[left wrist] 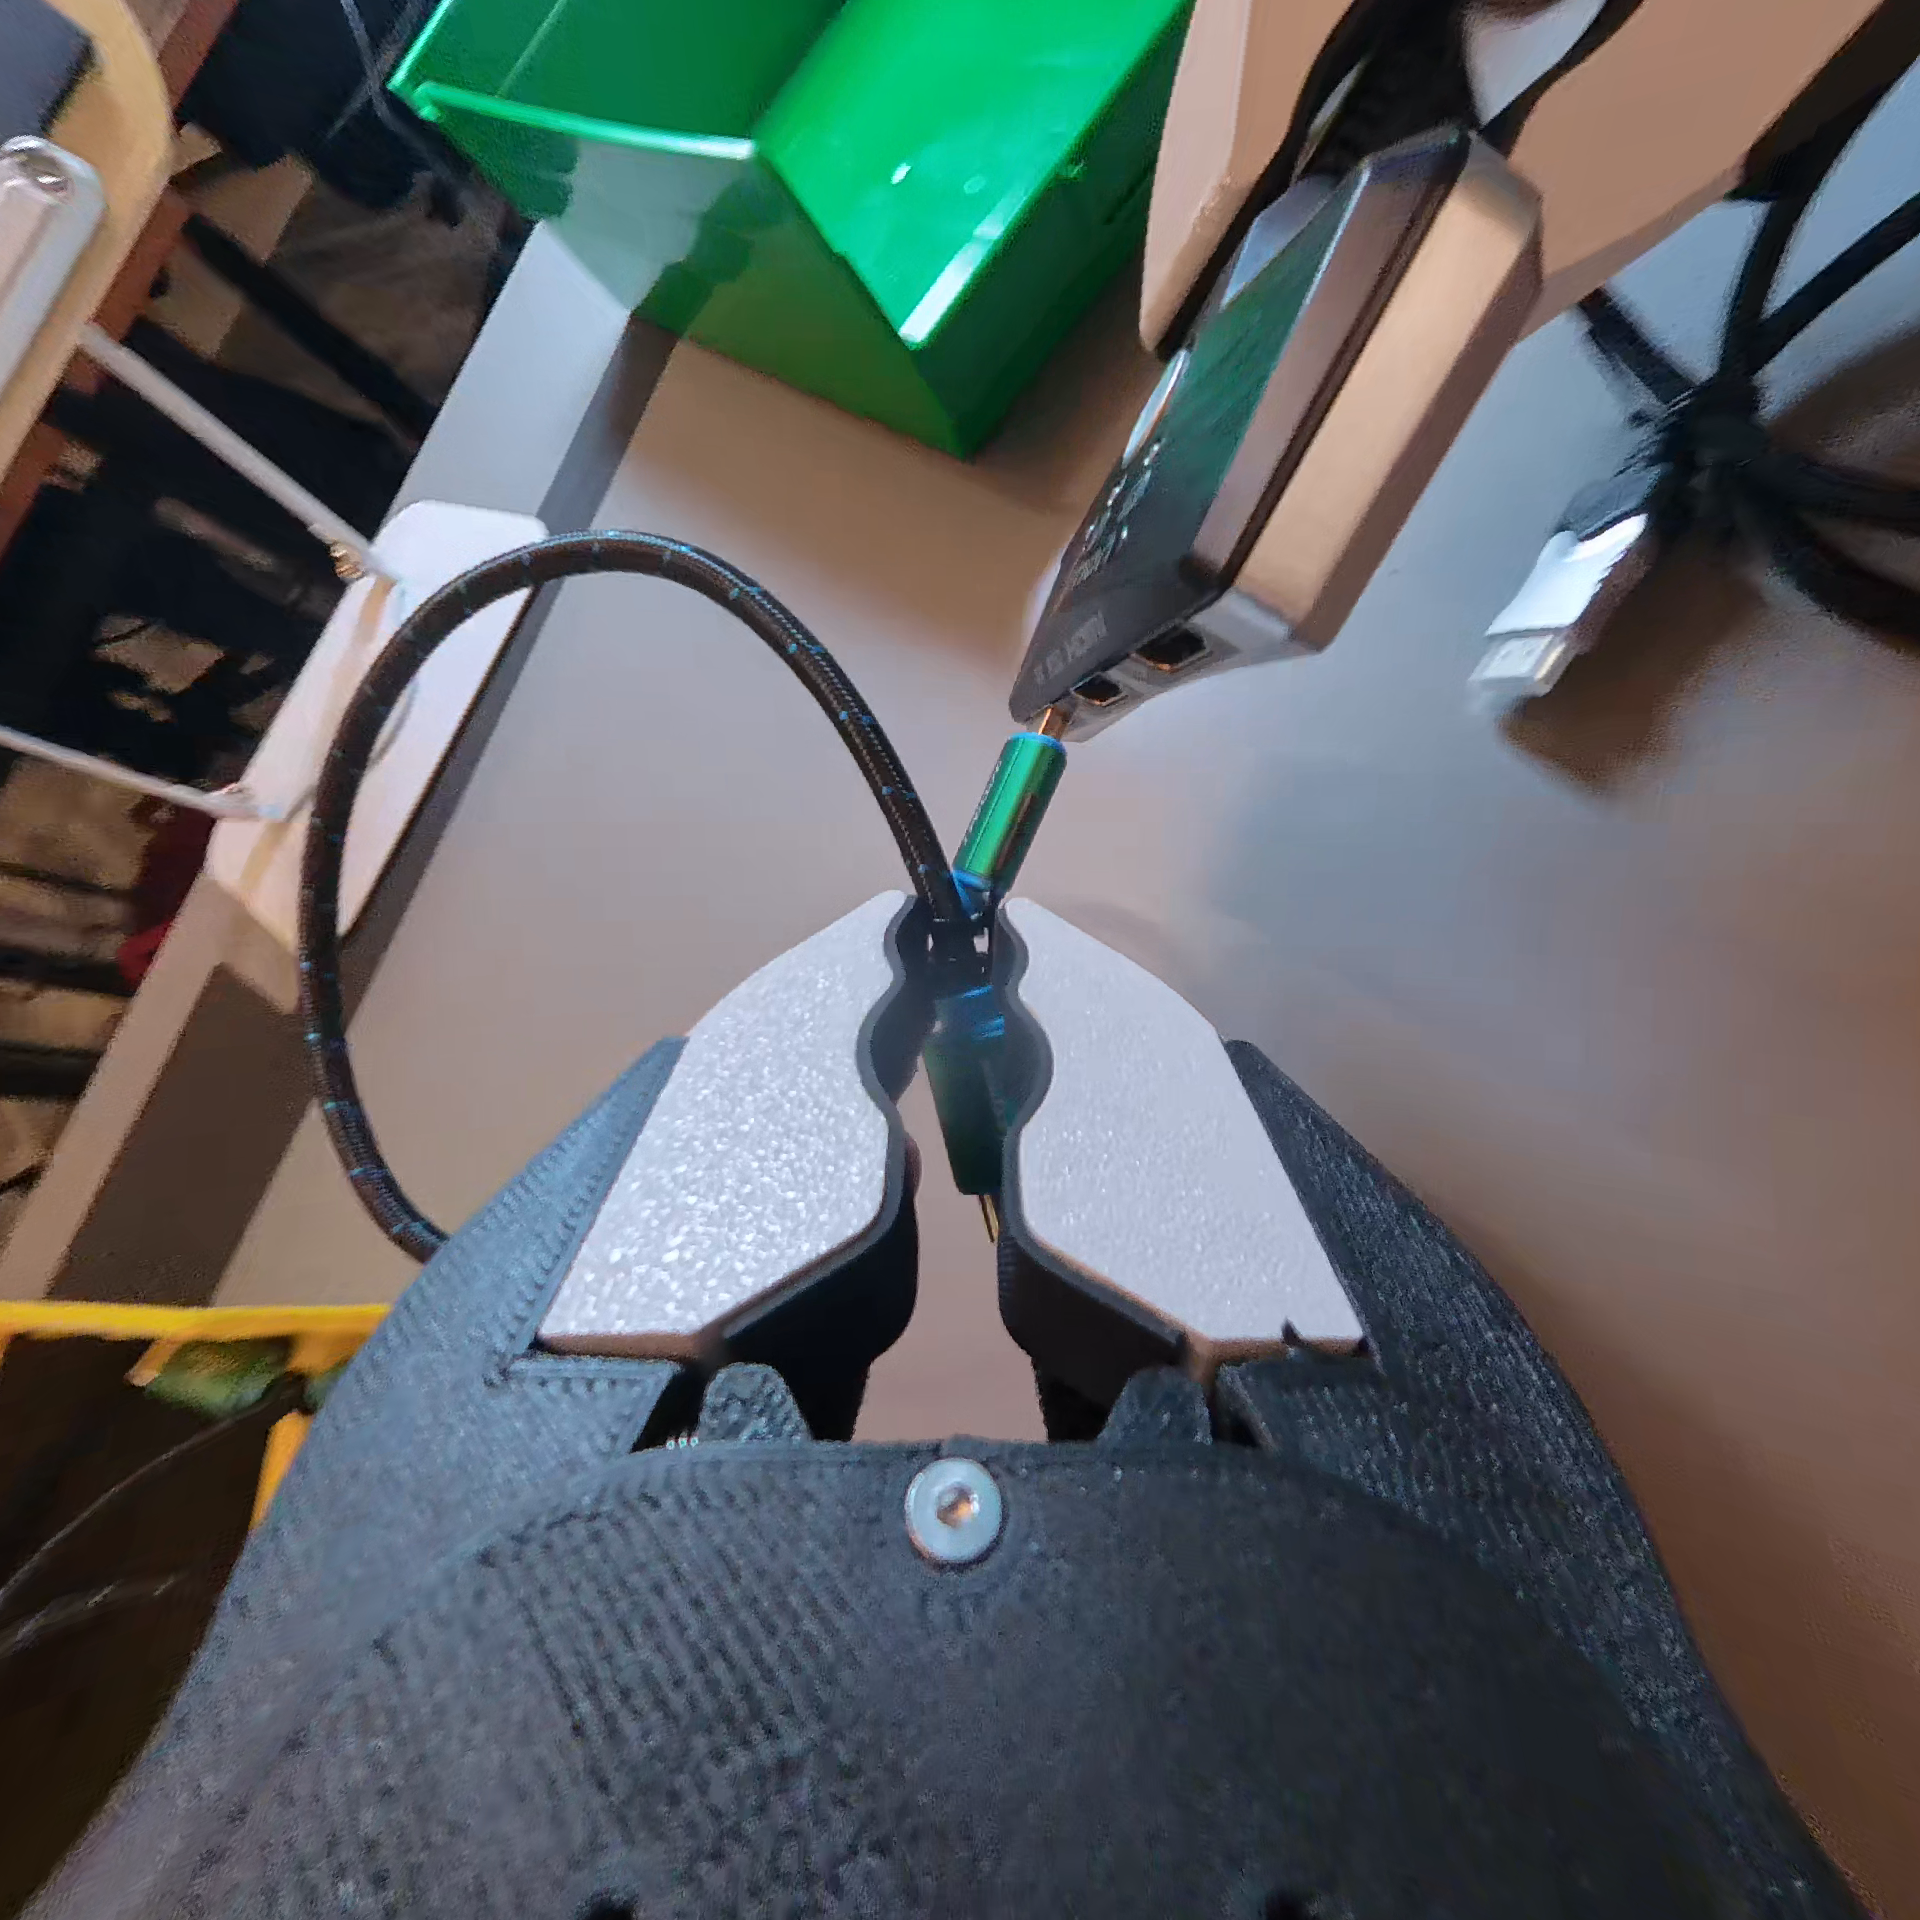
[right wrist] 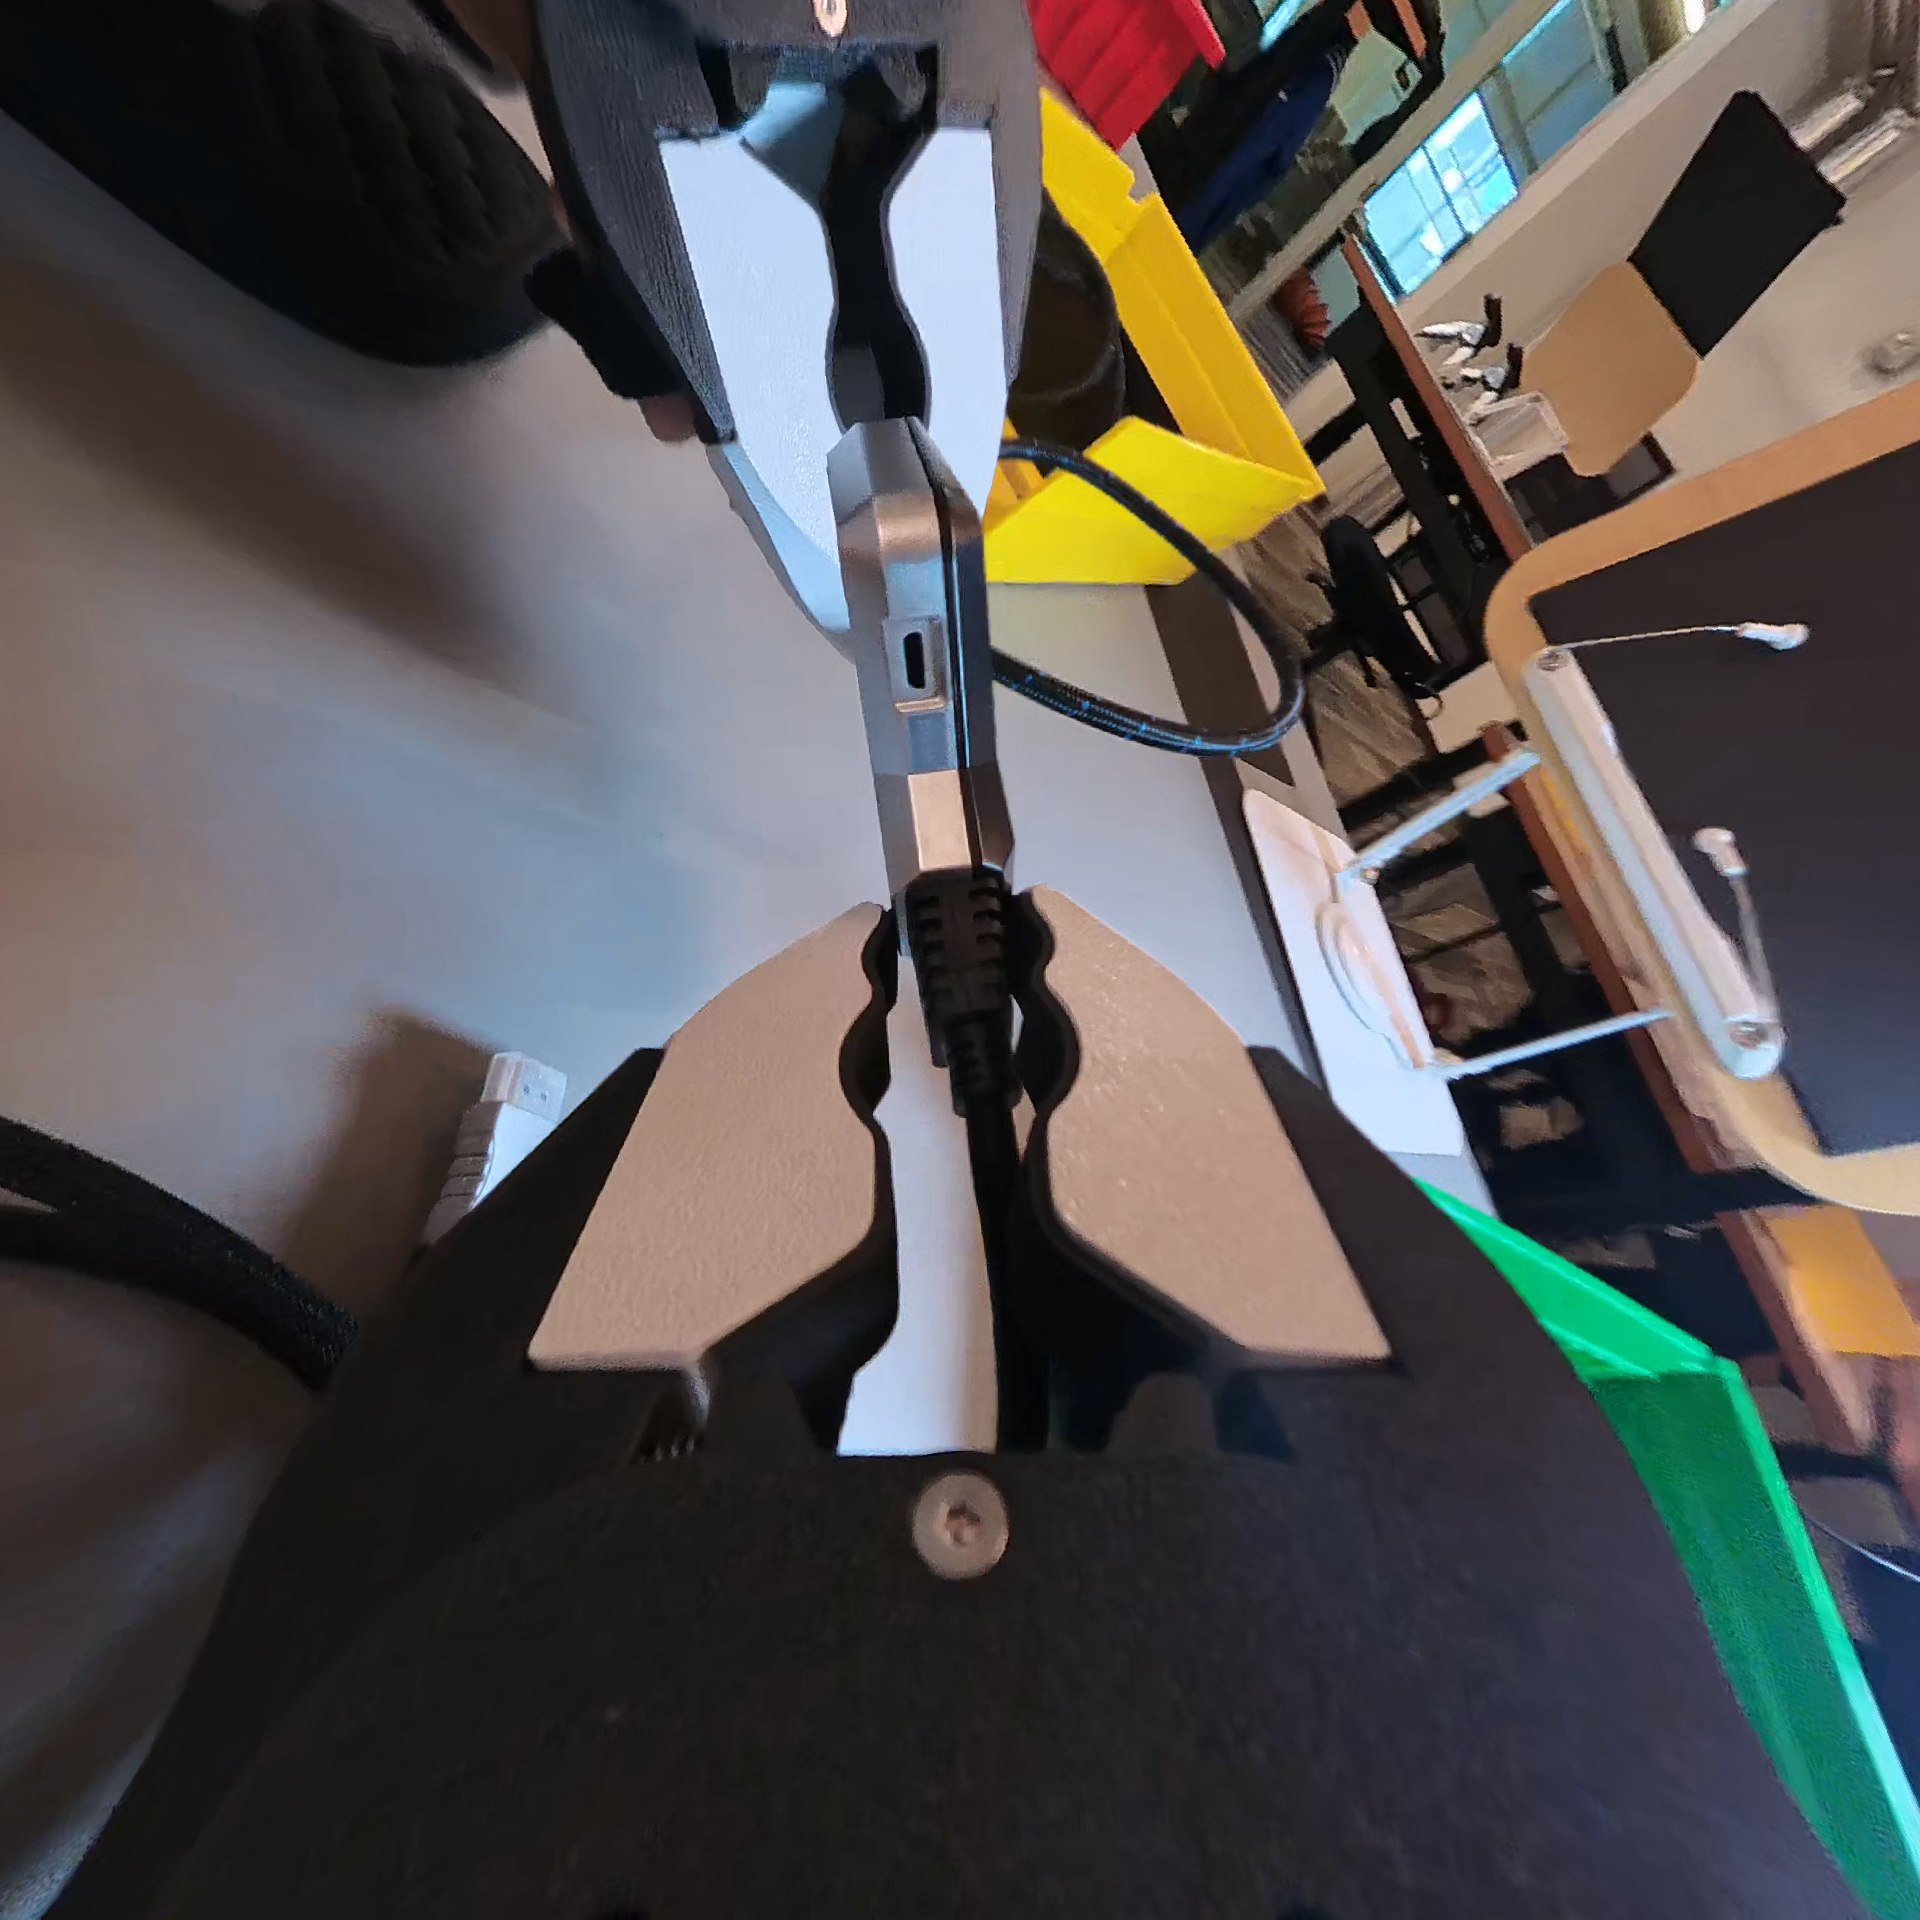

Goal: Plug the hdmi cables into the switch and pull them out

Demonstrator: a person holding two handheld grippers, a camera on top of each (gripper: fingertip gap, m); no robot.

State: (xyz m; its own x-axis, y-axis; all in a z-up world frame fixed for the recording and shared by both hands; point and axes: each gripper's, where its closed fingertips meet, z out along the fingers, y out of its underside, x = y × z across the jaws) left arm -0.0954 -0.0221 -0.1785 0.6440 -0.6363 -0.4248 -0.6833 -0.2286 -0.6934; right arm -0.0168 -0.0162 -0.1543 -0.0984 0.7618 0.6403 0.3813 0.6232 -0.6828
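My left gripper (left wrist: pixel 954 914) is shut on a black braided HDMI cable (left wrist: pixel 343 831) just behind its green metal plug (left wrist: pixel 1013 810). The plug's gold tip touches the left port of the switch (left wrist: pixel 1299 416), a grey box with a black top; how far it is in I cannot tell. The switch hangs above the table (left wrist: pixel 1299 1091), held from the far end by my right gripper's fingers (left wrist: pixel 1226 104). In the right wrist view my right gripper (right wrist: pixel 961 914) is shut on the black cable boot (right wrist: pixel 956 956) at the switch's (right wrist: pixel 914 665) near end.
A second HDMI plug (left wrist: pixel 1558 613), silver, lies on the table at the right beside a bundle of black cable (left wrist: pixel 1714 436). A green bin (left wrist: pixel 831 177) stands behind. A yellow bin (right wrist: pixel 1143 416) sits by the table edge, with a white clamp (left wrist: pixel 343 707). The gap from one gripper's tips to the other's is roughly 9 cm.
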